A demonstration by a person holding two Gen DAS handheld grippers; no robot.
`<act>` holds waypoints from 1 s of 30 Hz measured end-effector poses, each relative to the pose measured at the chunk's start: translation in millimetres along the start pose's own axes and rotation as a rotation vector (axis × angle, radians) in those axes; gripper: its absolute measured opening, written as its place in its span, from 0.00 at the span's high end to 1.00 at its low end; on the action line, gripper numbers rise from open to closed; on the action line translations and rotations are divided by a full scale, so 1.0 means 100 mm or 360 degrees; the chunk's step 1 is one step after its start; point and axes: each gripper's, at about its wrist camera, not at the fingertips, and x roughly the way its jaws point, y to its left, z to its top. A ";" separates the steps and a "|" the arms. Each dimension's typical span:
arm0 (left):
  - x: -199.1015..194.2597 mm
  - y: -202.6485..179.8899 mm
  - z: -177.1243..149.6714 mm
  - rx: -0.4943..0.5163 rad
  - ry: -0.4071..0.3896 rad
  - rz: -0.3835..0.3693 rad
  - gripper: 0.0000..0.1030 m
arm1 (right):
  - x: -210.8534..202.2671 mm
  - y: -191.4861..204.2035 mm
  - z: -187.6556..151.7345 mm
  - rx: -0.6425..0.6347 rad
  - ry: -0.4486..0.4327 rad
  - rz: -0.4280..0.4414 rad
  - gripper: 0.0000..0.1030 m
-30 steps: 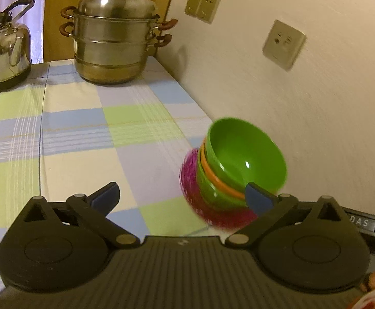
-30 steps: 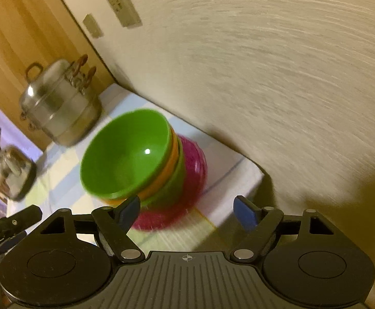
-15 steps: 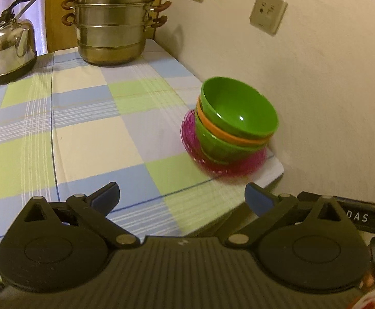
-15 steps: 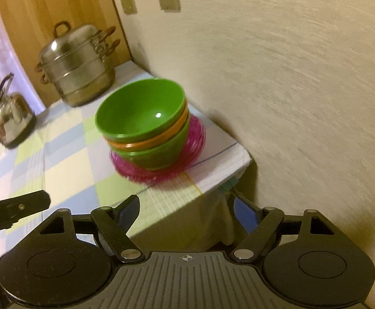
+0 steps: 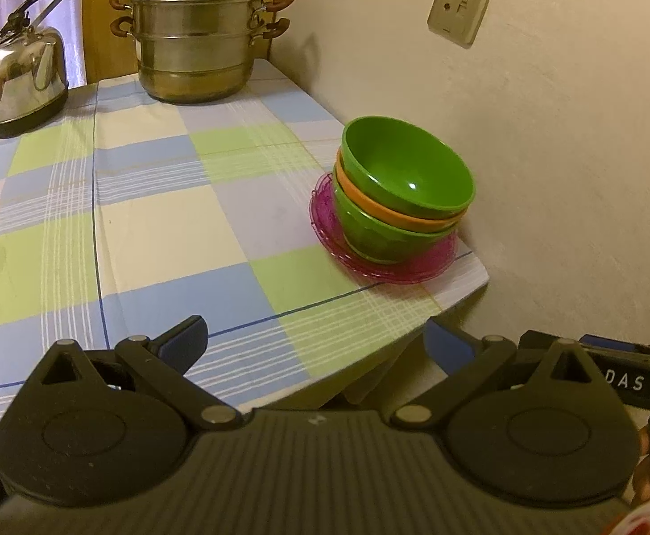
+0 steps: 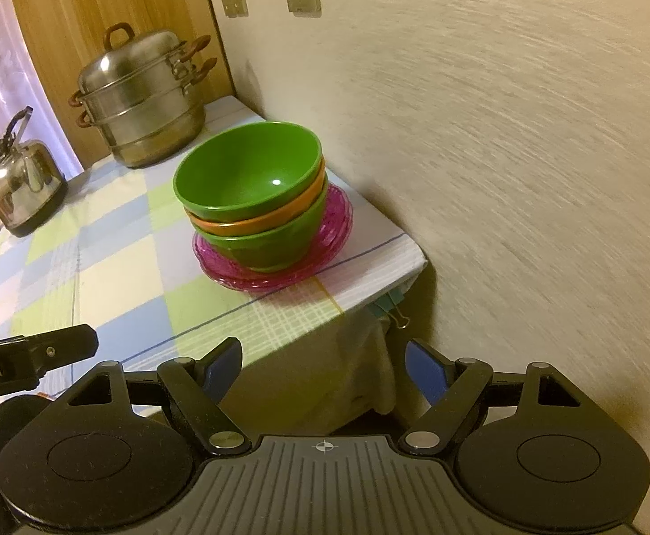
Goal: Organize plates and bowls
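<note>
1. The desk [image 5: 155, 223], covered with a checked cloth, carried a steamer pot [image 5: 197, 40] and a kettle [image 5: 19, 67] at its far end, well apart from the work area.
2. The pink plates [image 5: 325, 205] lay at the near corner by the wall, with the three nested bowls [image 5: 407, 187] (green, orange, green) standing upright on them. The stack appeared complete, so the step in hand was judged to be a clear withdrawal.
3. The left gripper [image 5: 313, 334] was spread wide and held nothing; it hung over the near desk edge, apart from the stack.
4. The right gripper [image 6: 322, 368] was likewise spread and empty, off the desk corner.
5. Recommended practice: move both grippers away level, avoiding the overhanging cloth and its binder clip [image 6: 391, 305], since a snag could drag the stack off the corner.
</note>
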 end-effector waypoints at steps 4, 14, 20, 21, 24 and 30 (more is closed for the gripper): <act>-0.02 -0.03 -0.01 0.0001 -0.0010 0.0016 0.01 | -0.01 0.01 0.00 0.0003 -0.0003 0.0007 0.22; -0.02 -0.04 -0.02 0.0005 -0.0023 0.0046 0.01 | -0.08 0.05 0.02 -0.0004 -0.0036 0.0010 0.22; -0.03 -0.03 -0.03 0.0000 -0.0035 0.0069 0.01 | -0.09 0.07 0.04 -0.0019 -0.0050 0.0006 0.22; -0.03 -0.03 -0.03 -0.0001 -0.0033 0.0068 0.01 | -0.09 0.07 0.04 -0.0018 -0.0049 0.0006 0.22; -0.03 -0.02 -0.02 -0.0009 -0.0028 0.0061 0.01 | -0.09 0.08 0.04 -0.0020 -0.0051 0.0006 0.22; -0.03 -0.02 -0.02 -0.0010 -0.0037 0.0063 0.01 | -0.08 0.09 0.06 -0.0033 -0.0053 0.0000 0.22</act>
